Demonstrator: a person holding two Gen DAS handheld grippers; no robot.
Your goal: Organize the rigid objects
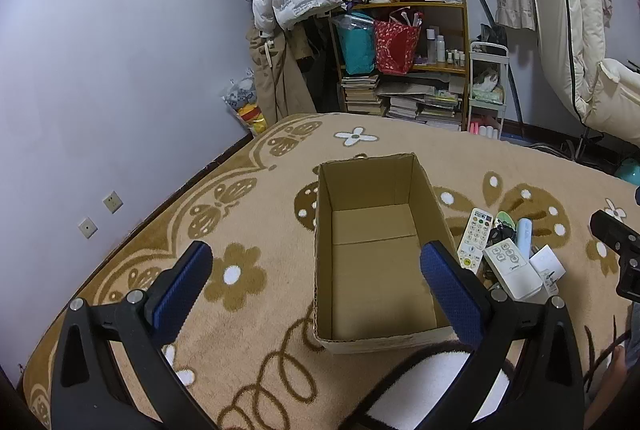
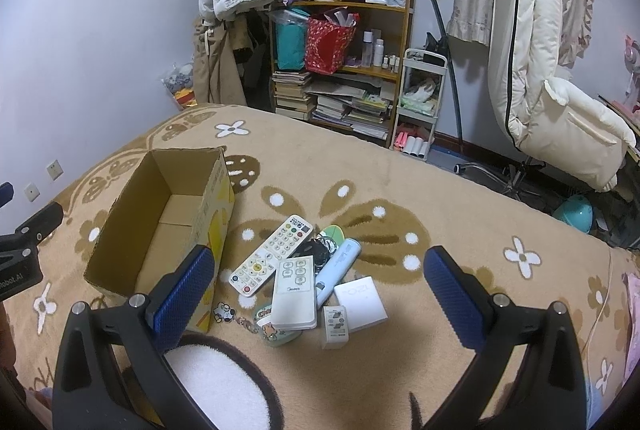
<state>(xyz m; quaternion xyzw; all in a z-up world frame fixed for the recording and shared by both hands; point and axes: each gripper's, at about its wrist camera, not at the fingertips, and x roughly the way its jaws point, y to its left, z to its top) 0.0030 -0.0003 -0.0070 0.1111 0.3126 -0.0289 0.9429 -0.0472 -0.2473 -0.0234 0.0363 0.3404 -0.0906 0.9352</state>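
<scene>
The left hand-held gripper [image 1: 316, 278] hovers over a plush tan blanket [image 1: 260, 198] patterned with brown flowers and butterflies; its two blue, ribbed rubber pads stand wide apart and hold nothing. Between them sits an open corrugated cardboard box [image 1: 372, 340], rectangular, flaps folded down inside, nothing in it. In the right wrist view its right outer wall shows yellow print.

The right hand-held gripper [image 2: 320, 284] is likewise spread wide and empty, hanging above a small heap of rigid things just right of the box. In the heap:
- a long white remote control [image 2: 272, 254] with many round coloured buttons, lying diagonally, its near end close to the box wall;
- a shorter white remote [image 2: 294, 290] with six square buttons and the word "Midea", lying partly over a pale green oval case [image 2: 276, 334] with cartoon figures;
- a light blue cylindrical tube [image 2: 338, 266], touching the short remote's right edge;
- a flat white square box [image 2: 362, 298] with faint grey lettering;
- a small white charger block [image 2: 335, 326] with a printed label, too small to read;
- a dark tangle [image 2: 316, 250] beneath the remotes, unclear.

Far across the room a wooden shelf [image 2: 404, 30] carries a black card reading "40", a red bag and stacked books.
</scene>
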